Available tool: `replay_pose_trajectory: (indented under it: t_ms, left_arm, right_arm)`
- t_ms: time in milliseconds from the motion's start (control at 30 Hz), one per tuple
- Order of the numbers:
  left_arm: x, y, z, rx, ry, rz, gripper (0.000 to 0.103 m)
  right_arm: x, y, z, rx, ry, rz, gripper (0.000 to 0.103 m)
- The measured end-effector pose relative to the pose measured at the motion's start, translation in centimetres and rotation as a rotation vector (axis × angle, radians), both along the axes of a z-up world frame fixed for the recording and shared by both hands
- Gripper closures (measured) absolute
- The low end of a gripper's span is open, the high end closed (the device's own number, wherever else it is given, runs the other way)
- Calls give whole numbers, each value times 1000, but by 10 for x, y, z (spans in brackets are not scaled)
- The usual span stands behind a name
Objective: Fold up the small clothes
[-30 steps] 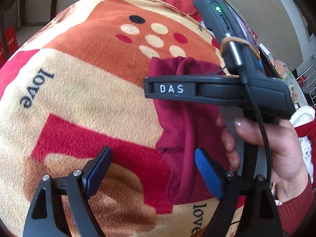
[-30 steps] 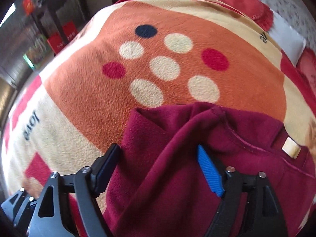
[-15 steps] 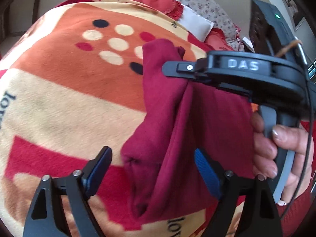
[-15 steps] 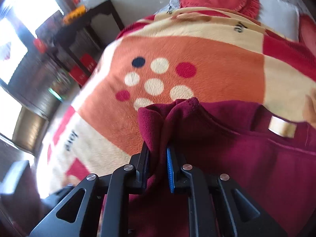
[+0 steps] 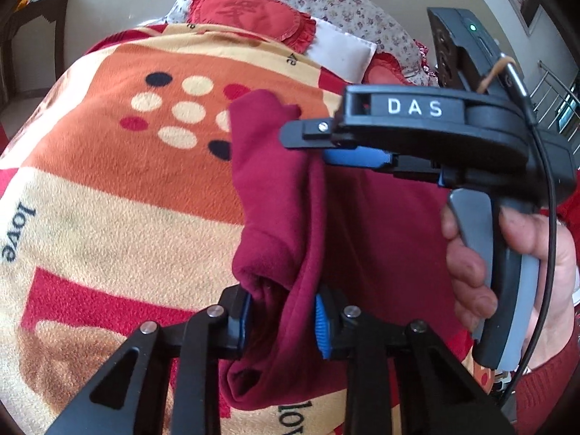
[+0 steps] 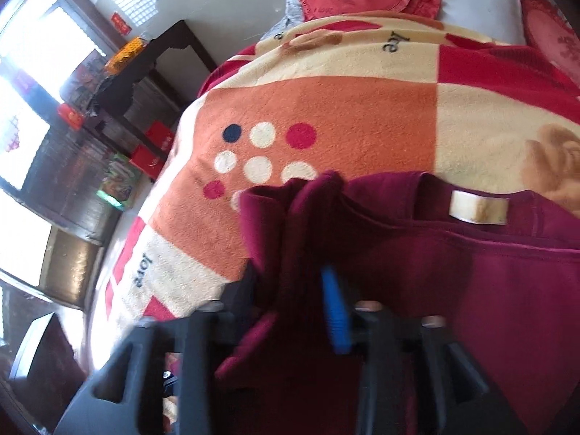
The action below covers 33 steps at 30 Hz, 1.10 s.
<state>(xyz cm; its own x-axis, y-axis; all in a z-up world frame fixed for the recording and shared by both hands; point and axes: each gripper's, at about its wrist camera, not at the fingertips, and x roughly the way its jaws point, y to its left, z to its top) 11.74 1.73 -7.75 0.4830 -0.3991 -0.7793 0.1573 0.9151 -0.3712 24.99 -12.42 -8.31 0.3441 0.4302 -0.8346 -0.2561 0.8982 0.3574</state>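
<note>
Both grippers grasp a maroon garment (image 5: 275, 195) over a patterned blanket (image 5: 108, 188): the left gripper (image 5: 281, 320) pinching its lower fold, the right gripper (image 6: 290, 302) clamping bunched fabric just ahead.

garment (image 5: 362, 224) on blanket (image 5: 108, 188) over bed, left tongs (image 5: 279, 320) clamped on its near fold, right tongs (image 5: 319, 145) on far edge, pillows (image 5: 246, 11) behind blanket

Left gripper (image 5: 281, 320) sits low center of its frame, jaws pinched on bunched maroon fabric, while the right gripper (image 5: 319, 145) reaches in from the upper right, clamped too, right hand (image 5: 514, 272) squeezing its trigger.
</note>
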Motion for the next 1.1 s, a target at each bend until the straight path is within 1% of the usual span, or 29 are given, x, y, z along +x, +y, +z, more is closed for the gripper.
replay_pose_trajectory:
  t_ms: [33,133,300,367,400,433,467,500,533,567,600,633,667,733,767,800,833,900,967,1100]
  left_arm:
    - [0,-1,1,0,-1,-1,75]
    - [1,-2,1,-4,-2,-1,75]
    - [-1,1,0,-6,-2,-2,75]
    - [-1,1,0,-2,0,-3,75]
    - [0,1,-1,-1,3,-1,75]
    - [0,1,-2,0,7,1,75]
    - [1,1,-3,1,11,3,75]
    - [1,2,-4,3,16,4,75]
    - [0,3,-5,3,17,5,73]
    - [0,4,-5,4,16,6,72]
    - [-1,4,-6,8,14,4,63]
    - [-3,4,-6,12,13,0,55]
    - [-3,3,-6,13,12,-2,52]
    - [-5,-2,-4,14,16,-15,52]
    - [-5,-5,-3,16,18,-23,52]
    - [-6,-11,2,17,14,-38,58]
    - [-7,-16,6,12,7,-55,70]
    - [-9,-34,23,5,-26,-104,77]
    - [-9,-54,42,-15,-65,-139,80]
    - [-10,-100,67,-44,-111,-213,81]
  right_arm:
    - [-1,1,2,-2,-6,4,67]
    - [2,10,3,-29,11,20,58]
    - [14,35,-8,-54,58,57,56]
    - [17,51,-19,-101,79,90,56]
    - [17,61,-28,-169,92,112,56]
    - [16,66,-33,-208,95,121,56]
    - [15,70,-37,-247,88,127,60]
    - [14,70,-37,-272,69,127,72]
    - [11,67,-34,-279,44,121,78]
    - [9,63,-31,-269,28,117,88]
    - [7,56,-28,-246,12,113,96]
    - [4,48,-23,-224,1,111,97]
    - [1,39,-18,-201,-12,108,99]
    - [-2,22,-8,-159,-28,96,100]
    - [-4,10,-1,-130,-35,85,101]
    - [-6,1,4,-114,-40,78,101]
    - [-8,-6,9,-104,-44,72,101]
    - [-10,-23,19,-88,-53,58,102]
    - [-14,-47,33,-73,-78,36,102]
    - [-22,-93,57,-66,-126,-12,103]
